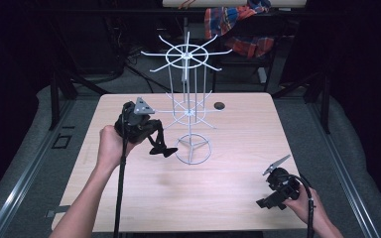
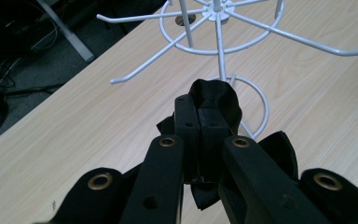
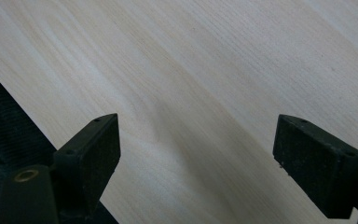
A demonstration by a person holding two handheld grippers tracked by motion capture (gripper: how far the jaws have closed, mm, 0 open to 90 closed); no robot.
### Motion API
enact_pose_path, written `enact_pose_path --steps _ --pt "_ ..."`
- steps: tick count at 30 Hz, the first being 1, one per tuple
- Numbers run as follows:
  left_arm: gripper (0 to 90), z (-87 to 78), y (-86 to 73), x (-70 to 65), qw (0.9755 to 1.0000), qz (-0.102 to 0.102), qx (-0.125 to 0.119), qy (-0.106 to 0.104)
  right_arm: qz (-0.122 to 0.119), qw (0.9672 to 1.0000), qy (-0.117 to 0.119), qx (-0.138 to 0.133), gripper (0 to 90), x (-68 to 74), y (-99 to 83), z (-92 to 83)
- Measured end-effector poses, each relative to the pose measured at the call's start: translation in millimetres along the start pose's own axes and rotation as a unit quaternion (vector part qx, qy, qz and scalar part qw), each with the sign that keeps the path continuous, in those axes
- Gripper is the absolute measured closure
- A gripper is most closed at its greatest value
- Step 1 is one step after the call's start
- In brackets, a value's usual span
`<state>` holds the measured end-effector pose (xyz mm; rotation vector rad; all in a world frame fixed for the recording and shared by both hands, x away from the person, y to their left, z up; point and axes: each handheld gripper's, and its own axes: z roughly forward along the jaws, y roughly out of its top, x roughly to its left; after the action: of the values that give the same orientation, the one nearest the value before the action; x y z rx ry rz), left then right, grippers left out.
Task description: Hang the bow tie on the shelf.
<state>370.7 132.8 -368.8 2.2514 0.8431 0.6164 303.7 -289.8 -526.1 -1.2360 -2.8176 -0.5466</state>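
Note:
A white wire rack (image 1: 187,55) with two tiers of hooked arms stands on a ring base (image 1: 193,149) at the middle of the wooden table (image 1: 228,148). Just left of that base, my left gripper (image 1: 160,149) is shut on a small black piece of fabric (image 1: 167,152). In the left gripper view the black fabric (image 2: 216,99) bulges out past the closed jaws of my left gripper (image 2: 199,122), with the rack's lower arms (image 2: 168,48) just beyond. My right gripper (image 1: 266,203) rests near the table's front right, open with nothing between its pads (image 3: 98,144).
A dark round hole (image 1: 219,105) sits in the table behind the rack. A plaid cloth (image 1: 238,22) lies on a frame beyond the far edge. The right gripper (image 3: 196,154) is close over bare wood beside the table's edge (image 3: 23,112).

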Motion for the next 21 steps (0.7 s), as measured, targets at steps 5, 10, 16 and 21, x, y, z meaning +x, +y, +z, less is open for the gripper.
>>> enact_pose_path --steps 5,10,16,21 --pt "88.8 4.5 5.5 0.8 1.0 0.004 0.002 -0.004 0.005 1.0 -0.003 -0.005 14.8 0.1 -0.8 -0.2" --pt "88.8 7.8 9.6 -0.5 0.9999 0.01 0.003 -0.007 0.002 1.0 -0.005 0.0 14.8 0.5 -0.6 -0.1" --pt "88.6 12.3 14.5 -1.3 0.9997 0.02 0.013 -0.009 0.001 1.0 -0.005 -0.002 14.8 0.0 -0.9 -0.5" --pt "88.6 19.2 18.0 -0.6 0.9992 0.027 0.021 -0.019 0.011 0.9999 -0.003 -0.012 14.8 1.7 -1.5 2.2"
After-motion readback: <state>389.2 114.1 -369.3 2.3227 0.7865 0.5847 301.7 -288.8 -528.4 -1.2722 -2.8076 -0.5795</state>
